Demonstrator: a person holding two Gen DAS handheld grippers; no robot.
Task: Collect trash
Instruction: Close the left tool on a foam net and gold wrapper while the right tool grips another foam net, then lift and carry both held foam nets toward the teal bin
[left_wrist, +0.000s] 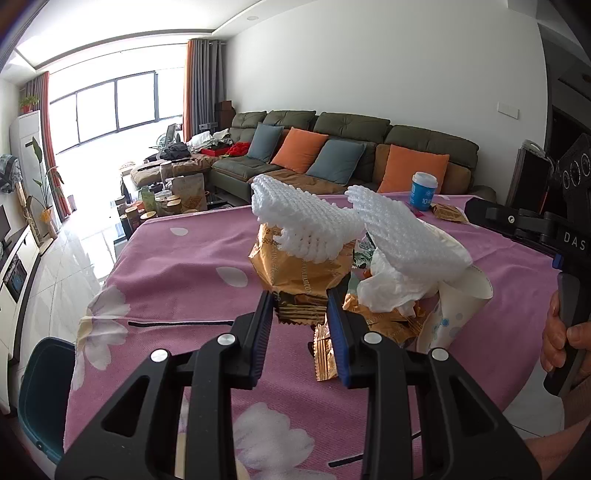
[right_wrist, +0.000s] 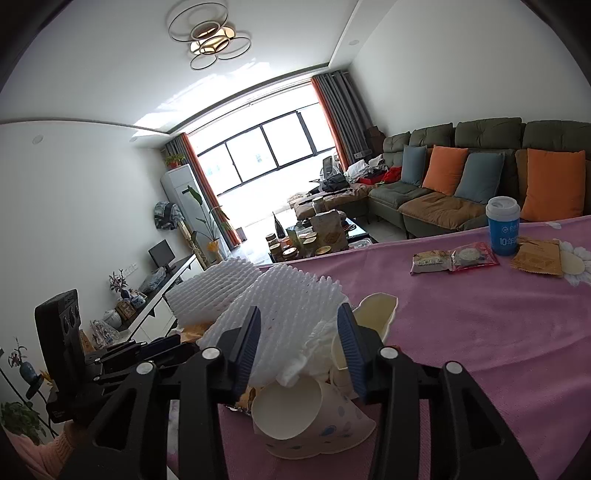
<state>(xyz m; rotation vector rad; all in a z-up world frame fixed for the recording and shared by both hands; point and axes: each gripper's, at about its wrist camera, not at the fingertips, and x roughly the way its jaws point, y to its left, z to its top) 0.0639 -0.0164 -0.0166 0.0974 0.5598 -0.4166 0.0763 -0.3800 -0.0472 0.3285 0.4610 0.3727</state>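
A heap of trash lies on the pink flowered tablecloth (left_wrist: 177, 266): white foam nets (left_wrist: 306, 218), gold wrappers (left_wrist: 295, 273), crumpled tissue (left_wrist: 388, 288) and crushed paper cups (left_wrist: 450, 314). My left gripper (left_wrist: 301, 321) is open, its jaws on either side of a gold wrapper at the heap's near edge. My right gripper (right_wrist: 297, 350) is open over the heap's other side, with foam net (right_wrist: 280, 306) and tissue between its jaws and a paper cup (right_wrist: 295, 413) just below. The right gripper's body shows in the left wrist view (left_wrist: 535, 229).
A blue cup with a white lid (right_wrist: 502, 227), snack packets (right_wrist: 454, 258) and a brown wrapper (right_wrist: 539, 260) lie further off on the table. A teal bin (left_wrist: 40, 398) stands at the table's left edge. A sofa with cushions (left_wrist: 351, 155) is behind.
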